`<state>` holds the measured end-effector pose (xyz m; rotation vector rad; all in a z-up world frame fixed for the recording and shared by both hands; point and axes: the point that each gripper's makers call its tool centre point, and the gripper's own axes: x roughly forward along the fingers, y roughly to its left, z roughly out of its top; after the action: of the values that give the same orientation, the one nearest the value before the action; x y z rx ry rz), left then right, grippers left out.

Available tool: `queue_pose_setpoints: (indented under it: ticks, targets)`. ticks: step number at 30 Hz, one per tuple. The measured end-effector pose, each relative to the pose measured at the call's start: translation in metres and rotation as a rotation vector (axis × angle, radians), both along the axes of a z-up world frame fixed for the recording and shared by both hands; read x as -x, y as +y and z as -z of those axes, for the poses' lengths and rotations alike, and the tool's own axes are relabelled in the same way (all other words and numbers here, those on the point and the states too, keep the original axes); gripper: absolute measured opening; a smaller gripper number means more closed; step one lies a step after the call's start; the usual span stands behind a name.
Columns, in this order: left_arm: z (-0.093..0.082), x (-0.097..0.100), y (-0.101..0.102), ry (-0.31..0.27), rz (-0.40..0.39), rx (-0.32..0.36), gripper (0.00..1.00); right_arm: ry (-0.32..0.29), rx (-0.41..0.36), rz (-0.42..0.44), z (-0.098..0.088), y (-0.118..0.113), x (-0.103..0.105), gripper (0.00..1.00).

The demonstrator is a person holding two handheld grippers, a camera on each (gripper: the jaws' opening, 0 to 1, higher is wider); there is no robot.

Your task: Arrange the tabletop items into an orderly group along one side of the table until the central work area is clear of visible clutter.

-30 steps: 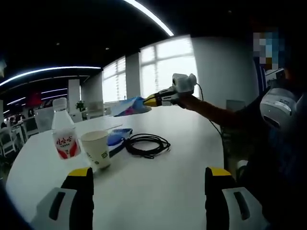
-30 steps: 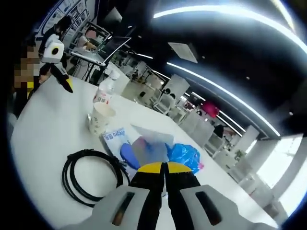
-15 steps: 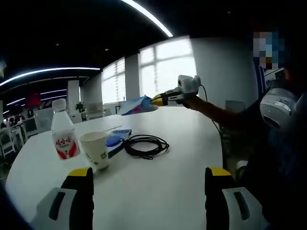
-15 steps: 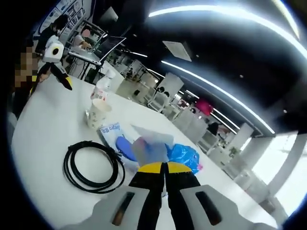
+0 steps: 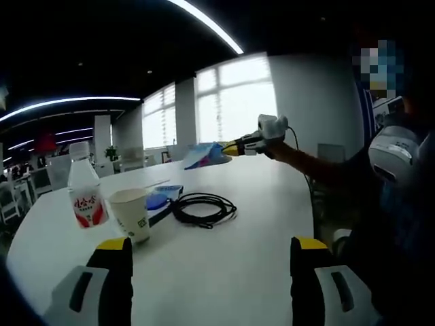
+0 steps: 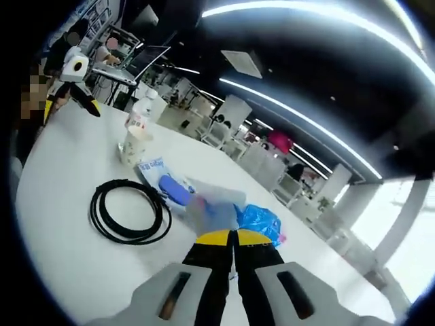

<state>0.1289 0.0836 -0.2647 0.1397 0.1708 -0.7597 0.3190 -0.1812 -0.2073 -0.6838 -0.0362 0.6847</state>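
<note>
In the left gripper view my left gripper [image 5: 212, 248] stands open low over the white table [image 5: 224, 272], nothing between its yellow-tipped jaws. Ahead stand a water bottle with a red label [image 5: 83, 197] and a paper cup [image 5: 131, 212], with a blue packet [image 5: 163, 197] and a coiled black cable [image 5: 202, 209] to their right. My right gripper [image 5: 234, 145] hovers beyond them, shut on a blue plastic bag [image 5: 206, 155]. In the right gripper view the right gripper [image 6: 233, 238] pinches that blue bag [image 6: 262, 221]; cable [image 6: 129, 210], packet [image 6: 156, 178], cup [image 6: 133, 146] and bottle [image 6: 141, 115] lie below.
A person sits at the table's right edge [image 5: 380, 204], one sleeve reaching over the top. The left gripper [image 6: 75, 88] shows at the table's far end. Chairs and other tables [image 6: 231, 132] stand beyond. The near tabletop before my left gripper is bare white.
The right gripper has carried the blue bag rightward and a little lower over the table, farther from the cable and cup. The left gripper has barely moved.
</note>
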Motion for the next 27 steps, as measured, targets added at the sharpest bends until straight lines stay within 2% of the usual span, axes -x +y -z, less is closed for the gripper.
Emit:
queue_pose_setpoints:
  ticks: [15,27]
  targets:
    - [0.000,0.002,-0.006,-0.004,0.014,0.001,0.96,-0.002,-0.001,0.060,0.003,-0.032,0.001,0.00]
    - [0.003,0.001,-0.013,0.002,0.029,-0.001,0.96,0.002,-0.001,0.087,0.010,-0.048,0.002,0.00]
